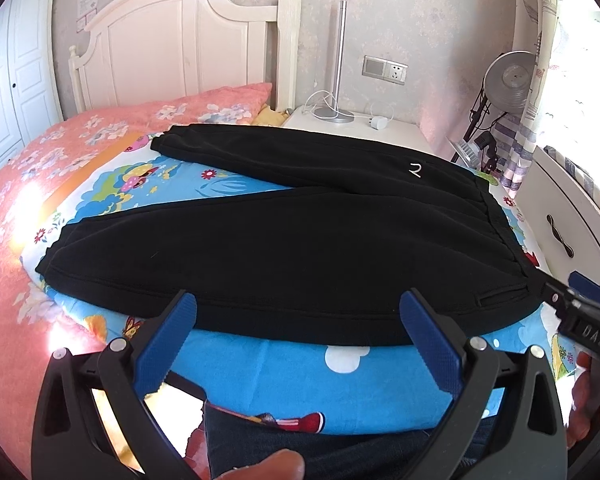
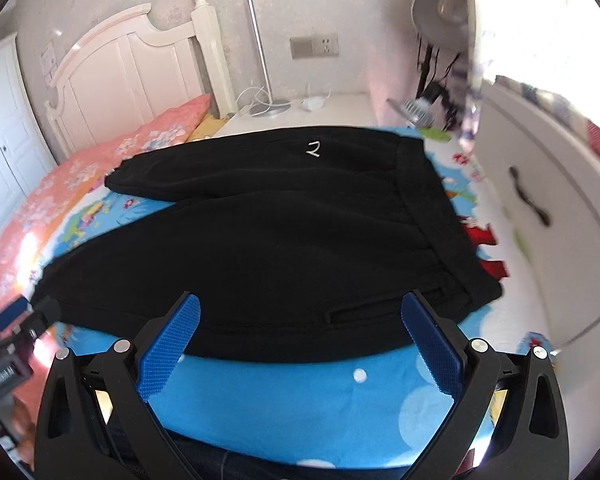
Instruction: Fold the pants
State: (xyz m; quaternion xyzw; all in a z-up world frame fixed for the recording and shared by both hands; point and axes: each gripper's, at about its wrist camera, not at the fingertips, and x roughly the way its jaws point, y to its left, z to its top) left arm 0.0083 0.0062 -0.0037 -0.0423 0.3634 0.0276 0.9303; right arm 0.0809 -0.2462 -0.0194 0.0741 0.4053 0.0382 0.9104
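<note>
Black pants (image 1: 292,236) lie flat on a blue cartoon-print sheet (image 1: 308,372) on the bed, legs spread toward the left, waistband at the right, a small white mark near the waist. My left gripper (image 1: 300,312) is open and empty, just in front of the near leg's edge. In the right wrist view the pants (image 2: 284,232) lie the same way, and my right gripper (image 2: 300,312) is open and empty in front of the near edge by the pocket slit. The right gripper also shows at the right edge of the left wrist view (image 1: 580,312).
A pink floral quilt (image 1: 32,184) covers the bed's left side. A white headboard (image 1: 180,40) stands behind. A white nightstand (image 1: 364,124) holds a lamp base and a charger. A white drawer unit (image 1: 572,216) stands close on the right, a fan (image 1: 508,80) behind it.
</note>
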